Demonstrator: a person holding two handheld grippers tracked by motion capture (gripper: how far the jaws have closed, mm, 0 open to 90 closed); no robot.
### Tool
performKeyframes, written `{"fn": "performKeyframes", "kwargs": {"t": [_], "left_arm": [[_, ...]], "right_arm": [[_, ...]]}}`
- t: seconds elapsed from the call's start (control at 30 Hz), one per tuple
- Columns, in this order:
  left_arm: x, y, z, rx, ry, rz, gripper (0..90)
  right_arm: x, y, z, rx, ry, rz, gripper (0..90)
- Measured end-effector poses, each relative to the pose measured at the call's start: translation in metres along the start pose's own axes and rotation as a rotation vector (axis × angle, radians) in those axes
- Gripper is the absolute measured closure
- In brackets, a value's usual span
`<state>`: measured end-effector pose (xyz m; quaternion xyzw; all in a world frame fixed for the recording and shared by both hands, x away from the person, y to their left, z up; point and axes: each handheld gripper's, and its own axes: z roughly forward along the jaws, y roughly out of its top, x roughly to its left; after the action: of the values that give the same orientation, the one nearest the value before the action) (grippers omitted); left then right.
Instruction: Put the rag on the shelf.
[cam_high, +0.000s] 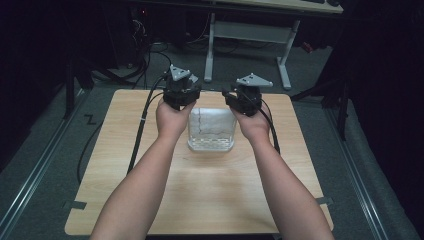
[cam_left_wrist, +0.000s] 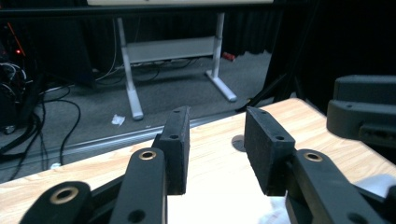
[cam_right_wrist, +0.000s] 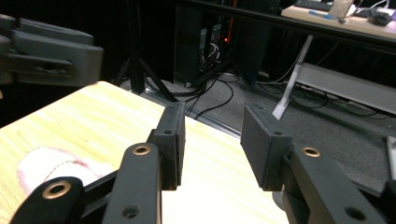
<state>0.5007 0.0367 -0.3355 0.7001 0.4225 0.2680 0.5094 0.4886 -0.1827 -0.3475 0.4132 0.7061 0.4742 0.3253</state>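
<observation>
A pale, see-through squarish container stands on the wooden table, a little beyond its middle. My left gripper hovers over the container's far left corner and my right gripper over its far right corner, both pointing away from me. In the left gripper view the left gripper is open, with bare tabletop between its pads. The right gripper is open too and holds nothing. A white patch with a reddish line lies low at the left of the right gripper view.
Beyond the table's far edge are a grey floor, black cables and the white legs of a desk. Each gripper's cable trails back over the tabletop. Dark stands flank the table on both sides.
</observation>
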Motion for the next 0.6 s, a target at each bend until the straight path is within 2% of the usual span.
{"fn": "performKeyframes", "kwargs": {"t": [0.23, 0.4, 0.47, 0.6], "left_arm": [[-0.007, -0.01, -0.021, -0.011, -0.029, 0.025, 60.1], [-0.009, -0.019, -0.036, -0.012, -0.031, 0.065, 59.4], [-0.008, -0.021, -0.043, -0.007, -0.037, 0.071, 59.1], [-0.005, -0.026, -0.056, -0.031, -0.045, 0.055, 59.1]], "right_arm": [[0.002, -0.009, -0.014, 0.008, -0.002, -0.008, 57.5], [0.004, -0.017, -0.031, -0.005, 0.002, -0.009, 56.7], [0.004, -0.018, -0.034, -0.006, 0.004, -0.009, 56.5], [0.006, -0.023, -0.044, -0.015, 0.006, -0.012, 55.7]]}}
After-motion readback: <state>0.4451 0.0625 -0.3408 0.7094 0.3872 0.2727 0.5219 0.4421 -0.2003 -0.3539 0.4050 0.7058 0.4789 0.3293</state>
